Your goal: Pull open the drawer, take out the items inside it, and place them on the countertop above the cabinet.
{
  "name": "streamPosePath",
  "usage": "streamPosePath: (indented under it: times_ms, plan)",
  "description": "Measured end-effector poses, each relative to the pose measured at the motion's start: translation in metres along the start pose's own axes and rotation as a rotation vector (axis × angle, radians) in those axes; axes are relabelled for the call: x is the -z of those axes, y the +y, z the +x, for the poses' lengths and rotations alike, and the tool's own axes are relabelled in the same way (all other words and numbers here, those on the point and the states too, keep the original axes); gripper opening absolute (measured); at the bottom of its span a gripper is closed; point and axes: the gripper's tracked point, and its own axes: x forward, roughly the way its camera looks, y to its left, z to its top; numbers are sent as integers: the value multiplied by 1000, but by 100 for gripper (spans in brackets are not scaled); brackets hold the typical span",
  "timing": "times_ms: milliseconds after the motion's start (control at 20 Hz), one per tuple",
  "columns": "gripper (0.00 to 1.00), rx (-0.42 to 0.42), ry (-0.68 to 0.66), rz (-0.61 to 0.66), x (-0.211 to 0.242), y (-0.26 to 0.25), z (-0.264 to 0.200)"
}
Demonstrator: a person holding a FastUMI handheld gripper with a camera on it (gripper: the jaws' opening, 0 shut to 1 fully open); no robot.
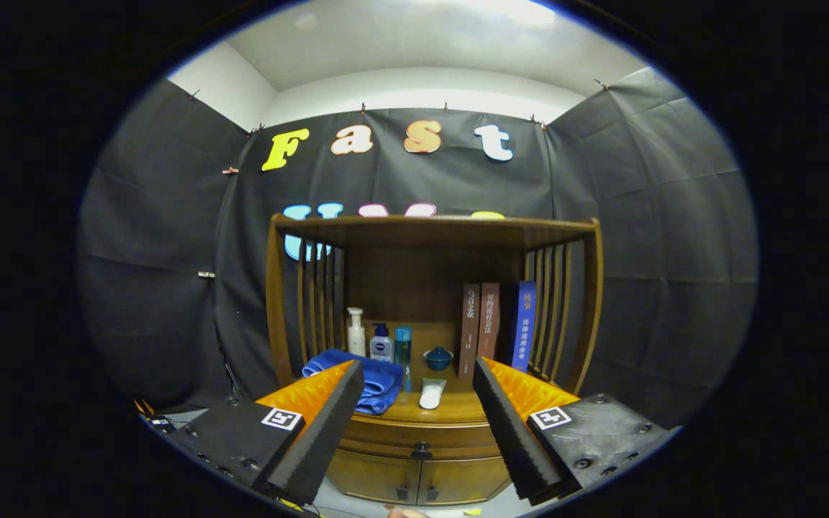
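A wooden cabinet [432, 446] stands ahead of me, its drawer [422, 435] shut under the countertop [458, 409]; a small dark knob [422, 452] sits at the drawer's front middle. On the countertop lie a folded blue towel [375, 381] and a white tube [430, 394]. My gripper [414, 424] is open, well short of the cabinet, its fingers [321, 424] spread wide with nothing between them. The drawer front and knob appear in the gap between the fingers.
At the back of the countertop stand a white pump bottle [355, 332], a small bottle [381, 344], a blue tube [403, 347] and a small blue lidded bowl [438, 357]. Three books [497, 324] lean at the right. Slatted sides and a top shelf [432, 229] enclose the space. Two lower doors [418, 480] sit under the drawer.
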Motion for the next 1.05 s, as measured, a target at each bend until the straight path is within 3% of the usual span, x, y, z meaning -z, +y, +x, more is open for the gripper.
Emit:
streamPosePath:
  times_ms: [350,1050]
  plan:
    - [99,-9,-36,8,-22,9,-28]
    - [99,-2,7,10,-10,0,-21]
